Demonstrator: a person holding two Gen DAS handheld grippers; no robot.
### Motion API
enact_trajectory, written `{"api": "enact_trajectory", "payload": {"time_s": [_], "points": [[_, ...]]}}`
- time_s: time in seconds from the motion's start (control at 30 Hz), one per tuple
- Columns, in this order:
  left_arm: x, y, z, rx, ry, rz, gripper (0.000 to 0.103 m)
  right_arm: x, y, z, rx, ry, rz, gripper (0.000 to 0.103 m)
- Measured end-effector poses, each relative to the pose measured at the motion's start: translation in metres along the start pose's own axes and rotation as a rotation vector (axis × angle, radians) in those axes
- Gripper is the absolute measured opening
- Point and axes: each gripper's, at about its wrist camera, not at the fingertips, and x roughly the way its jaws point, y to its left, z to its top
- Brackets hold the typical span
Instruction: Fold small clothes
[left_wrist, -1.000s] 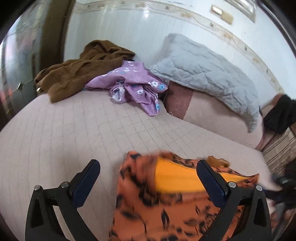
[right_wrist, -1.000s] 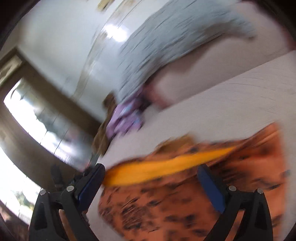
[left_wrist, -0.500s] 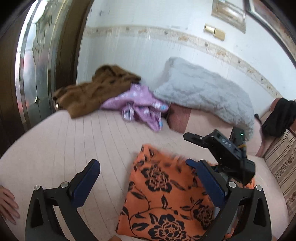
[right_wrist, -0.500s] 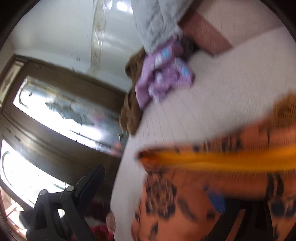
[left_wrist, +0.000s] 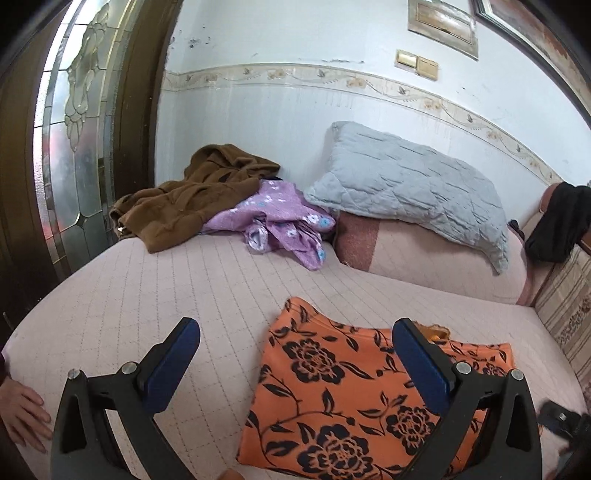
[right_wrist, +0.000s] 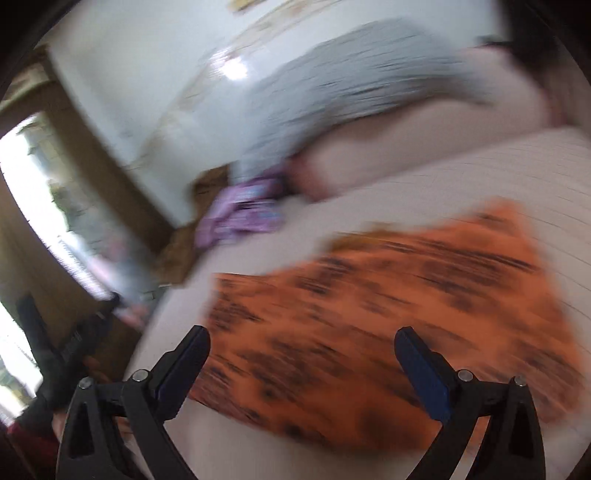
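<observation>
Your left gripper (left_wrist: 297, 354) and right gripper (right_wrist: 303, 360) gape empty; the orange floral garment (left_wrist: 343, 398) lies flat, its long axis running 11-to-5 o'clock.

A home bedroom: quilted bed (left_wrist: 155, 295), grey pillow (left_wrist: 406, 188), strewn clothes (left_wrist: 184, 199).

No readable text, label or number appears anywhere. The right wrist view is perhaps too blurred to tell.
</observation>
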Motion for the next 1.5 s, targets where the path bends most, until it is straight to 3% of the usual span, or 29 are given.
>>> {"api": "enact_trajectory", "payload": {"time_s": [0.17,0.3,0.37,0.47,0.7,0.73,0.77,0.8,0.9,1.2,1.5], "points": [[0.0,-0.015,-0.003,0.024,-0.003,0.005,0.103,-0.052,-0.092,-0.033,0.279,-0.099,-0.044,0.101],[-0.002,-0.024,-0.003,0.022,-0.011,0.006,0.103,-0.047,-0.135,-0.047,0.435,-0.133,0.012,0.101],[-0.002,-0.029,-0.004,0.037,-0.015,0.008,0.103,-0.035,-0.142,-0.048,0.454,-0.134,0.007,0.101],[-0.001,-0.036,-0.005,0.059,-0.02,0.013,0.103,-0.017,-0.137,-0.04,0.401,-0.15,-0.062,0.102],[-0.001,-0.04,-0.004,0.067,-0.032,0.017,0.103,0.03,-0.119,-0.015,0.294,-0.126,-0.07,0.098],[-0.001,-0.039,-0.004,0.068,-0.035,0.02,0.103,0.035,-0.118,-0.013,0.283,-0.121,-0.078,0.093],[-0.001,-0.038,-0.004,0.069,-0.04,0.02,0.103,0.038,-0.12,-0.013,0.287,-0.112,-0.094,0.07],[-0.001,-0.038,-0.004,0.069,-0.042,0.021,0.103,0.042,-0.126,-0.015,0.314,-0.099,-0.113,0.038],[-0.002,-0.036,-0.004,0.067,-0.051,0.025,0.103,0.043,-0.14,-0.02,0.391,-0.11,-0.074,0.031],[-0.005,-0.033,-0.003,0.061,-0.073,0.03,0.103,0.045,-0.133,-0.018,0.36,-0.106,-0.107,0.031],[-0.009,-0.03,-0.002,0.049,-0.092,0.021,0.103,0.017,-0.1,0.016,0.206,-0.176,-0.152,0.031]]}}
